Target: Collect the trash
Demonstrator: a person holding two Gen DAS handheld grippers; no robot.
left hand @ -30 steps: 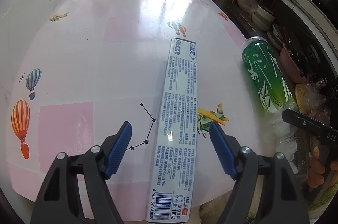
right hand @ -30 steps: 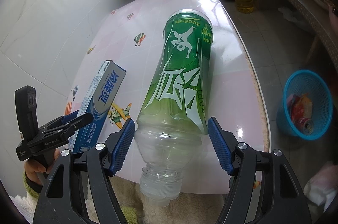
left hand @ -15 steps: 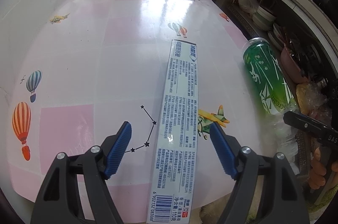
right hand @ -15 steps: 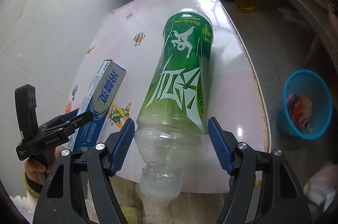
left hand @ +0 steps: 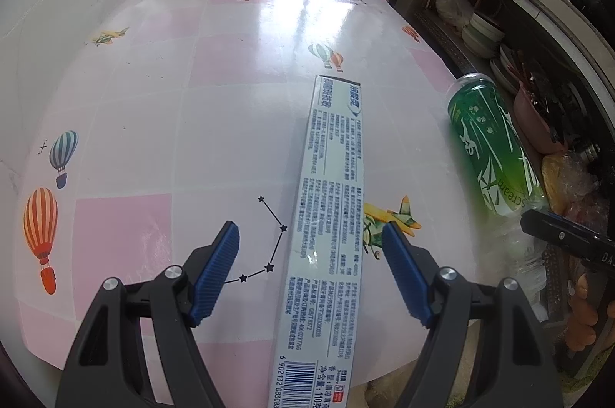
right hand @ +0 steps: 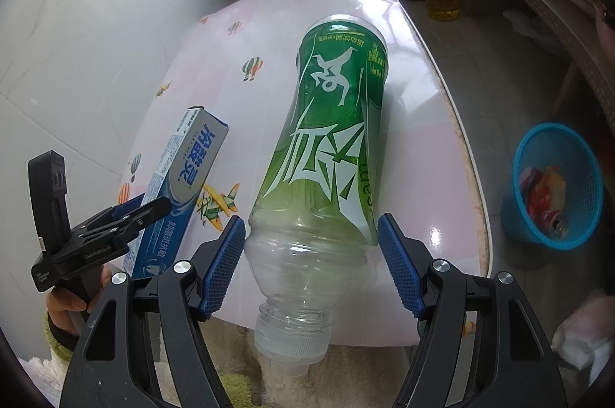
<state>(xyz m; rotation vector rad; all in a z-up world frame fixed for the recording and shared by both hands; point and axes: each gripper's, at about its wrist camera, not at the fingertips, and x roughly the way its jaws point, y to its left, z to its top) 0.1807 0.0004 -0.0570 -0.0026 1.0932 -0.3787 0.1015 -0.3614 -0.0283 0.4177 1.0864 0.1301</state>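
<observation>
On the table (left hand: 161, 123), which has a glossy pink and white cover printed with balloons and small planes, lie two pieces of trash side by side. I take the toothpaste box (left hand: 330, 215) as the landmark. It is a long, pale blue and white carton that lies flat, with its barcode end over the near edge of the table.

The left gripper (left hand: 309, 271) hangs above the near part of this box, pointing steeply down. Its jaws stand wide apart, one blue pad on each side of the box, and neither pad touches it; it holds nothing.

To the right of the box, near but not touching it, lies the green plastic bottle (right hand: 330, 154) on its side. Its clear neck and cap reach over the near table edge, and its base points away. The right gripper (right hand: 311, 263) is at the clear shoulder of the bottle. Its jaws are also open: the left pad sits just beside the bottle, the right pad has a small gap, and I cannot see any grip.

Far to the right of the box, on the floor beyond the table edge, stands a blue basket (right hand: 530, 154) with some colourful wrappers and a can inside.
</observation>
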